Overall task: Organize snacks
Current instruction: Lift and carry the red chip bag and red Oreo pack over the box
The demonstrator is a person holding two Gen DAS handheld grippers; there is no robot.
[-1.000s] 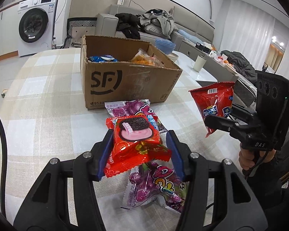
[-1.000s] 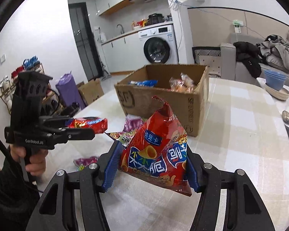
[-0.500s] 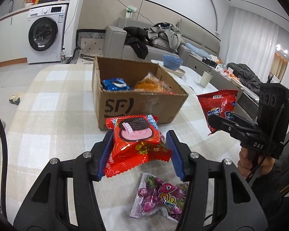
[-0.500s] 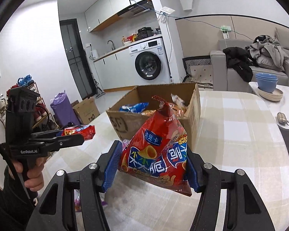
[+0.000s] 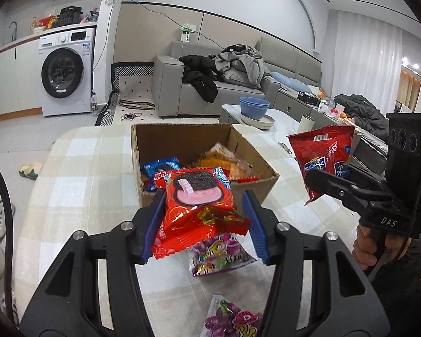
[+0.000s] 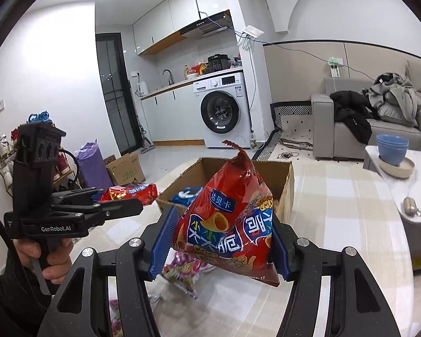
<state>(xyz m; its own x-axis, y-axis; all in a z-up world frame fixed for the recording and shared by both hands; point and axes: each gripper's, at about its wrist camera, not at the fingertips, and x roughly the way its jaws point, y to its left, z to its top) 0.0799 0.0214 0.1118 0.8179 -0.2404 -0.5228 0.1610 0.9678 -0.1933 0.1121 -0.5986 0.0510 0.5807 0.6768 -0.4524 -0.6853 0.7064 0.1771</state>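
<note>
Checked tablecloth (image 5: 78, 168), corrugated cardboard box (image 5: 182, 137), crinkly foil packets (image 5: 199, 196).

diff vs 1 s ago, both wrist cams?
Both grippers rose and moved toward the cardboard box: the left gripper carried the red cookie pack up off the purple candy bags to the box's near edge; the right gripper brought the red chip bag closer. Both grips unchanged; nothing released; box contents unchanged.

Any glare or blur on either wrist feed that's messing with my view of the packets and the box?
Left wrist view: sharp; foil glints on the cookie packet held in the left tongs, fisheye bends the room edges. Right wrist view: ceiling lights flare top left, glossy chip bag in the right tongs hides much of the cardboard box.
</note>
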